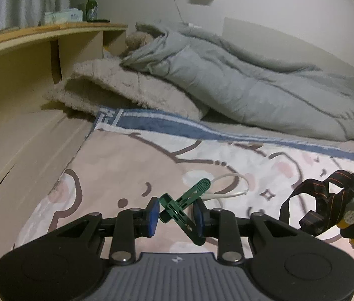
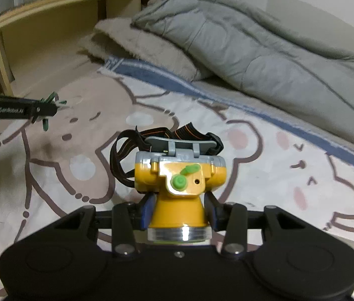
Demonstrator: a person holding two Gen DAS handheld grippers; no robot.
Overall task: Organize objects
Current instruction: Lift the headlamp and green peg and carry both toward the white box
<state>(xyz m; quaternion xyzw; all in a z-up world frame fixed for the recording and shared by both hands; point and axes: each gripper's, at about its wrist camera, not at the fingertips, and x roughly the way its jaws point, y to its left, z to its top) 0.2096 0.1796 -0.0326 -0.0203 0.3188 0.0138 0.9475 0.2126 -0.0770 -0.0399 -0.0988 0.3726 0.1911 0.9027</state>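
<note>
A green plastic clip point(image 1: 180, 207) hangs above the bed, and my left gripper point(image 1: 176, 213) is shut on it, blue pads pressing its sides. In the right wrist view a yellow headlamp point(image 2: 180, 188) with a black-and-orange strap point(image 2: 126, 150) is lifted off the sheet, my right gripper point(image 2: 180, 212) shut on its yellow cone. The headlamp point(image 1: 352, 215) also shows at the right edge of the left wrist view. The left gripper point(image 2: 46, 110) with the green clip point(image 2: 51, 100) appears at the far left of the right wrist view.
A cartoon-bear sheet point(image 1: 126, 165) covers the bed. A white cable loop point(image 1: 229, 188) lies on it. A beige fleece blanket point(image 1: 126, 87) and a grey quilt point(image 1: 252, 80) are piled at the back. A wooden headboard shelf point(image 1: 39, 45) carries a green bottle point(image 1: 91, 6) and a tissue box point(image 1: 63, 16).
</note>
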